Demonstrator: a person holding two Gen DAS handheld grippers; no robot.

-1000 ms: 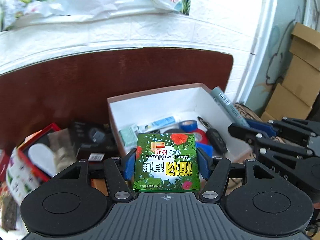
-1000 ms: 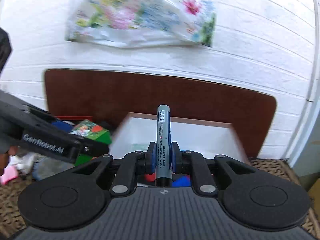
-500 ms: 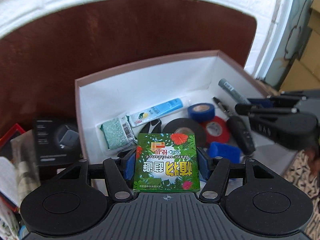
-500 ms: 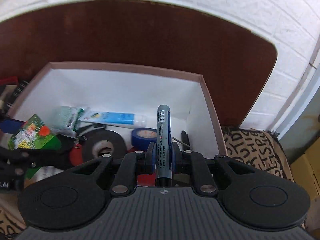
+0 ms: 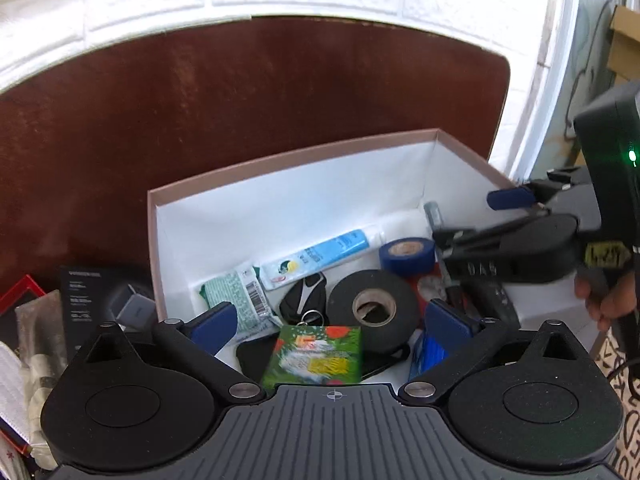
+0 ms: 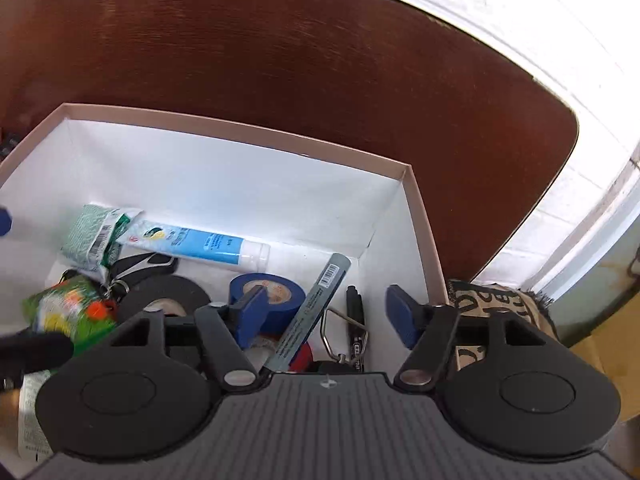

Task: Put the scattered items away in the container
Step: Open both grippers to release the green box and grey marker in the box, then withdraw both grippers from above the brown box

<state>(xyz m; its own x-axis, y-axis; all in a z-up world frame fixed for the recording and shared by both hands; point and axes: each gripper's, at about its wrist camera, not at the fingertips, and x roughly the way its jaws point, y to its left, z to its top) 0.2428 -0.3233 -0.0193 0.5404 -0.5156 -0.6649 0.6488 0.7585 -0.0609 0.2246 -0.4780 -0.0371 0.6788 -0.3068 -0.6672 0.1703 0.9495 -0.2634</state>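
Note:
The white box with a pink rim (image 5: 288, 156) (image 6: 248, 128) holds several items. My left gripper (image 5: 332, 320) is open over its near side; the green leaf-print packet (image 5: 316, 356) lies loose below it, blurred, also in the right wrist view (image 6: 68, 316). My right gripper (image 6: 328, 308) is open over the box's right end; the grey marker (image 6: 312, 312) lies free between its fingers, slanting on the blue tape roll (image 6: 276, 292). The right gripper shows at the right in the left wrist view (image 5: 520, 248).
In the box lie a black tape roll (image 5: 372, 300), a blue-white tube (image 5: 320, 256), a green wipes pack (image 5: 236, 292), a key fob (image 5: 304, 300), a black pen (image 6: 356, 328). A black carton (image 5: 92, 300) and red-edged clutter (image 5: 24, 320) sit left of the box. A dark brown board (image 5: 240, 100) stands behind.
Both grippers opened. The green packet dropped from the left one into the box, and the grey marker dropped from the right one onto the tape rolls. Both moved closer over the box.

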